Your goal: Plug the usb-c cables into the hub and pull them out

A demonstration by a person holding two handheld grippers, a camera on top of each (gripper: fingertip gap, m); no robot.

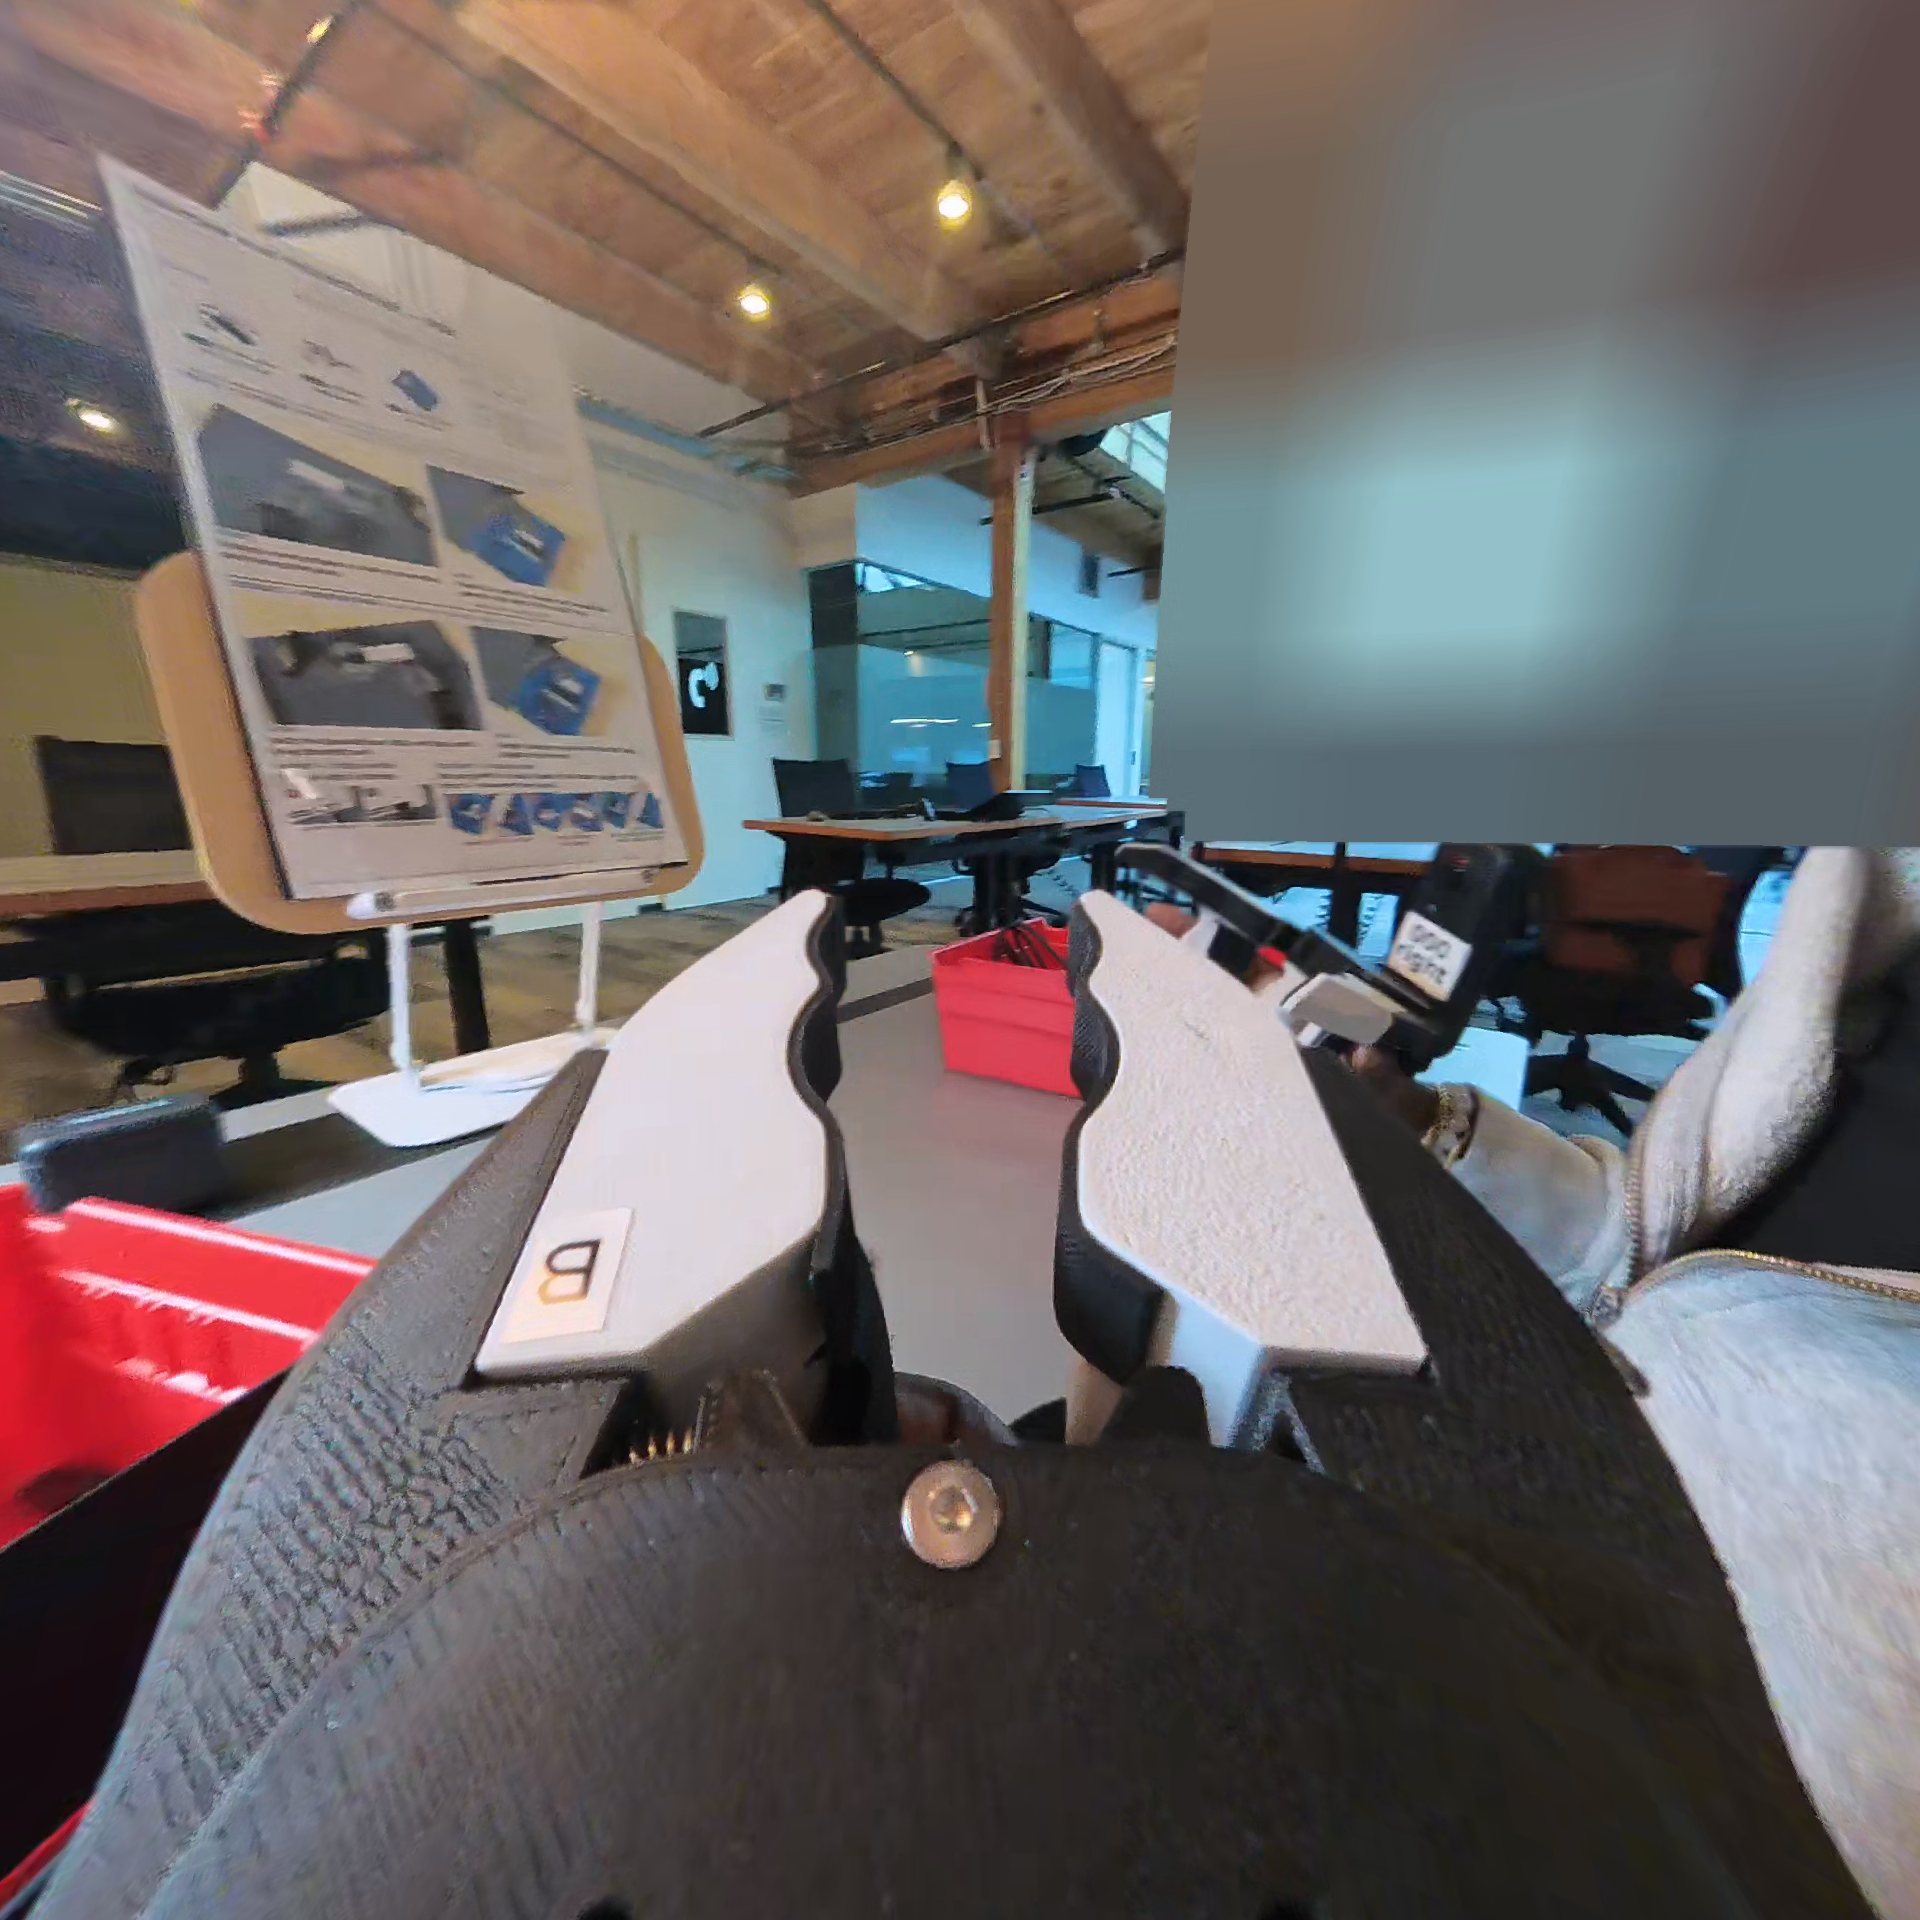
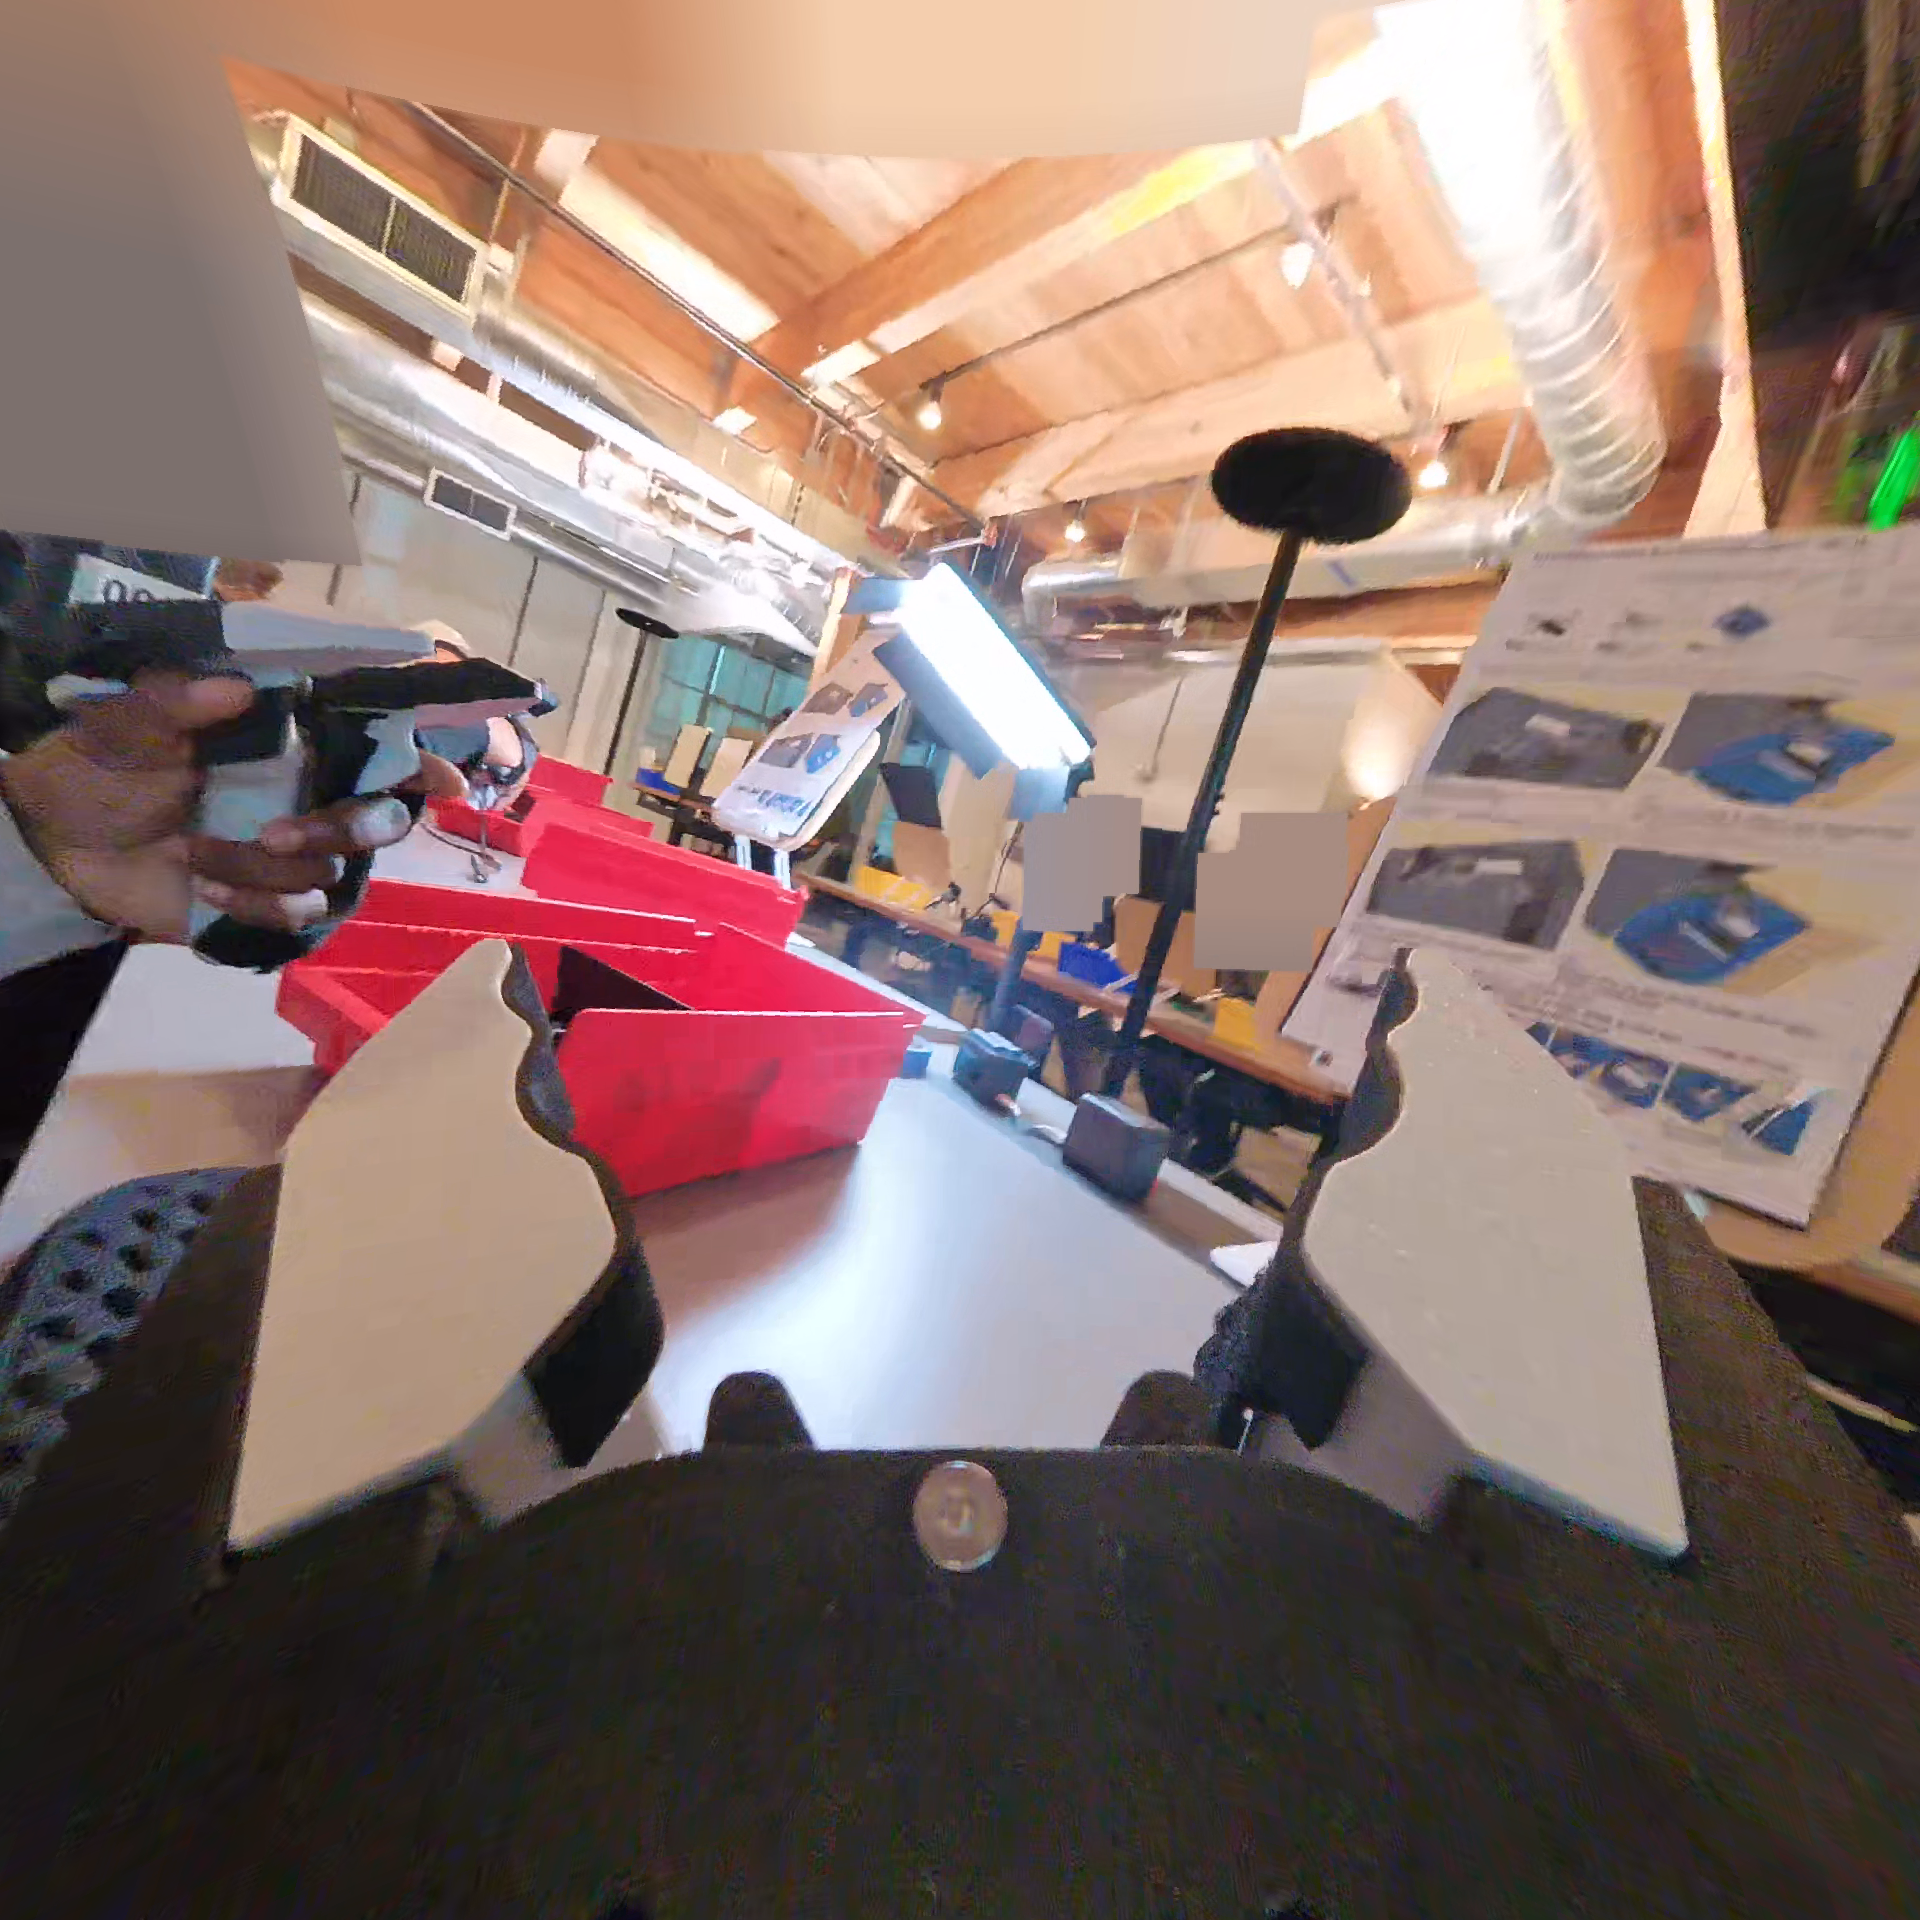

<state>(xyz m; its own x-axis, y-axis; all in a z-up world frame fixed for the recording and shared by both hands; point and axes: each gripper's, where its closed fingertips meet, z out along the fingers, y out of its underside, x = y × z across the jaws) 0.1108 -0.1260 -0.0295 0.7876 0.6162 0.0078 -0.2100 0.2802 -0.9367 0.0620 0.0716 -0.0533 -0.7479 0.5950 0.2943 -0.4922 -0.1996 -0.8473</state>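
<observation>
Landmark for all places: the grey flat tabletop [image 2: 914,1247].

1. Left gripper [image 1: 951,997], black printed body with two white wavy-edged fingers. Held above the tabletop, aimed level across it. Jaws parted by a narrow gap; nothing between them.
2. Large red plastic bin [image 2: 717,1070], standing on the tabletop at its left side. A dark panel shows inside it; contents otherwise hidden. More red bins lie behind it along the same table edge.
3. Small red plastic box [image 1: 1003,1013], on the far part of the tabletop, straight ahead of the left gripper. Thin dark strands poke above its rim, possibly cables; too small to be sure.
4. Small dark block-shaped unit [image 2: 1117,1143], at the tabletop's far edge beside a black pole stand [image 2: 1236,748].
5. Printed instruction sheet on a rounded tan board [image 2: 1662,862], propped on a white stand just off the tabletop's right side.
6. Right gripper [image 2: 956,997], same build. Held above the tabletop, tilted upward. Jaws spread wide; empty.

Task items: neither the usb-c cables nor the hub can be identified with certainty anywhere on the tabletop.

Step in hand, as judged: the very start or a pause; no cable is held, no plug seated.

Next move calls for: lowering both grippers toward the tabletop, locating hub and cable, then closing one gripper on a connector.
</observation>
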